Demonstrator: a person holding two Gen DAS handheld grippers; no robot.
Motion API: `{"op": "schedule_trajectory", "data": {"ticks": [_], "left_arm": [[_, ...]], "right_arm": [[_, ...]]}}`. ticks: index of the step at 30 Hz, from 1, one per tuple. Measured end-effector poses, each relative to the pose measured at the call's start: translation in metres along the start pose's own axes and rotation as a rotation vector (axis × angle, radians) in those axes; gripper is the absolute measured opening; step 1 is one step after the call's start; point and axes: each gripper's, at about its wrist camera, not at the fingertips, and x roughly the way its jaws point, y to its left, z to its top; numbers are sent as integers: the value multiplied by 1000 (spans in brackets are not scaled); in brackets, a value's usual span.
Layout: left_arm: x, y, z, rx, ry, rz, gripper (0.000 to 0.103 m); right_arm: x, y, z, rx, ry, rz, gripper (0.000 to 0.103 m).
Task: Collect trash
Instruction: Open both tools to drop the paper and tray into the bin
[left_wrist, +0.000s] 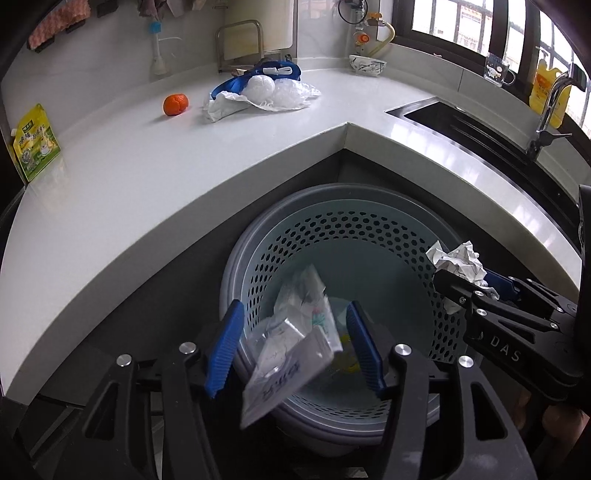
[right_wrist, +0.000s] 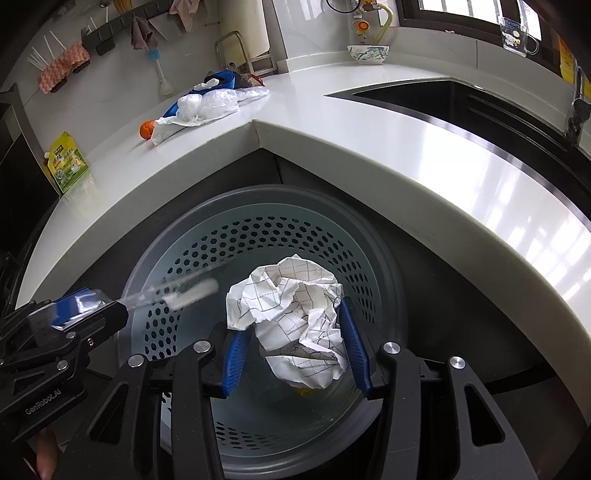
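The left tool (left_wrist: 295, 350) stood well open above the perforated grey bin (left_wrist: 369, 229), its blue pads (left_wrist: 225, 343) clear of the clear plastic wrapper (left_wrist: 295, 347) that hung loose between them. The wrapper was crinkled and see-through, with dark print along its lower edge; that edge was blurred, and from the right wrist view it showed only as a pale streak. The right tool (right_wrist: 291, 339) stood partly open, too, with a ball of crumpled white paper (right_wrist: 291, 317) ruled in a thin dark grid between its pads. The paper lay against the right-hand pad (right_wrist: 351, 343); whether the left-hand pad touched it I could not tell. Both tools pointed down into the bin's mouth, side by side.

Beneath the paper, something yellow lay at the bottom of the bin, mostly covered and too small to name. The bin's near rim was cut off by the tool bodies.

Farther out, beyond the bin, the white surface (left_wrist: 147, 177) wrapped round in a corner. On it lay a heap of white and clear plastic bags (left_wrist: 266, 94) over something blue, with an orange fruit (left_wrist: 176, 104) just to their left.
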Motion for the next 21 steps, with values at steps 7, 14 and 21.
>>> {"op": "schedule_trajectory", "data": {"ticks": [7, 14, 21], "left_arm": [[-1, 4, -1, -13, -4, 13, 76], [-3, 8, -2, -21, -9, 15, 77], [-3, 10, -2, -27, -5, -1, 78]], "right_arm": [[-7, -7, 1, 22, -16, -9, 66], [-10, -8, -2, 29, -17, -11, 67], [-17, -3, -4, 12, -22, -8, 67]]}}
